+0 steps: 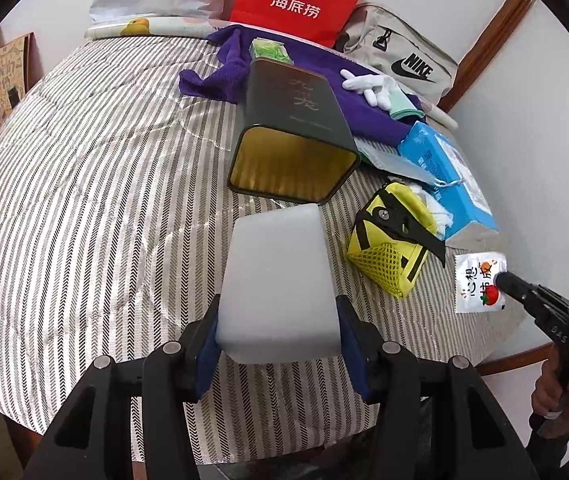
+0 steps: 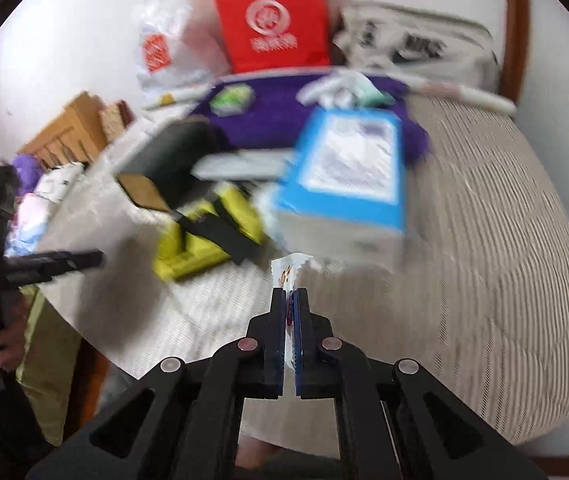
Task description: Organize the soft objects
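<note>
The left gripper (image 1: 280, 338) is clamped on a white foam block (image 1: 278, 276), held just in front of the dark tin (image 1: 296, 136) lying open-mouthed on the striped bedspread (image 1: 96, 184). The right gripper (image 2: 291, 308) pinches a small white snack sachet (image 2: 289, 274) flat between its pads, off to the tin's right, past the yellow mesh pouch (image 1: 390, 252).

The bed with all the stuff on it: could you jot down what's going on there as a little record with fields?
surface: striped quilted bedcover
left claw: shut on a white translucent soft block
right claw: shut on a small white sachet with a tomato picture
ahead of block: dark green rectangular tin, on its side, open end toward the camera
beside tin: yellow mesh pouch, blue box, purple cloth
</note>
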The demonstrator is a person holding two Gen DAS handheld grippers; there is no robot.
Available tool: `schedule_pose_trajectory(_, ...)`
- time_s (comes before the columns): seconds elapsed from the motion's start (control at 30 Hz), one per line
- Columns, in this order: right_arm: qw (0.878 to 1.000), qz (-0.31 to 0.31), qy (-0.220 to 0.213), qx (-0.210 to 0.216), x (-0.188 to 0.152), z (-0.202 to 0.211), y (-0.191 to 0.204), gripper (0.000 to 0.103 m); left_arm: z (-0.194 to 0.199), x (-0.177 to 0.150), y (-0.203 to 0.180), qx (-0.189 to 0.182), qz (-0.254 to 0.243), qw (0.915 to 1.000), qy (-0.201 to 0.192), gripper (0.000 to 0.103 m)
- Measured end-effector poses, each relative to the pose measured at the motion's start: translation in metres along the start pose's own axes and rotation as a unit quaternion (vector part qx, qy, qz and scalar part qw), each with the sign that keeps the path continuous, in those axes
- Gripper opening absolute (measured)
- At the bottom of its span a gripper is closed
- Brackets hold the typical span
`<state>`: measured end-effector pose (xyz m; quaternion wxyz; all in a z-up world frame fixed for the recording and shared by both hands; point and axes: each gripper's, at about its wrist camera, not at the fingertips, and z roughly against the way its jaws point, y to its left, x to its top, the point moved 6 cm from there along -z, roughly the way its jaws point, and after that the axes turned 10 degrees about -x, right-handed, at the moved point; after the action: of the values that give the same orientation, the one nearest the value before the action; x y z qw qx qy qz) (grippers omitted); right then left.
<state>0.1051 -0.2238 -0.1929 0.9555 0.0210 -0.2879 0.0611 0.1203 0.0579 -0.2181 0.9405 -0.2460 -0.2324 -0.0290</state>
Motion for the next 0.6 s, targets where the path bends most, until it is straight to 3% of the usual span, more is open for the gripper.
schedule_pose_trajectory(0.1,1.000,-0.016,0.004,-0.020,-0.007,-0.010,-0.021,0.013,-0.001,0.001,-0.002,0.007,-0.002,1.0000,0.002,0.051)
schedule_pose_trajectory(0.13,0.999,-0.025,0.008,-0.020,-0.009,-0.014,-0.027,0.027,-0.002,0.001,-0.003,0.010,-0.003,0.9999,0.003,0.051)
schedule_pose_trajectory(0.17,0.999,-0.036,0.012,-0.015,-0.011,-0.018,-0.031,0.048,-0.002,0.001,-0.003,0.012,-0.004,0.9999,0.003,0.051)
schedule_pose_trajectory(0.23,0.999,-0.051,0.006,-0.006,-0.013,-0.022,-0.036,0.067,-0.003,0.001,-0.004,0.013,-0.004,0.9999,0.006,0.051)
schedule_pose_trajectory(0.4,0.997,-0.071,0.030,0.011,-0.021,-0.039,-0.024,0.068,-0.009,0.000,-0.005,0.011,0.001,0.9998,0.014,0.051)
schedule_pose_trajectory(0.57,0.998,-0.051,0.014,-0.037,-0.021,-0.047,0.000,0.094,-0.009,-0.001,-0.002,0.013,0.002,0.9998,0.013,0.051)
schedule_pose_trajectory(0.6,0.997,-0.048,0.012,-0.060,-0.021,-0.051,0.005,0.094,-0.009,-0.001,0.000,0.014,0.003,0.9998,0.012,0.051)
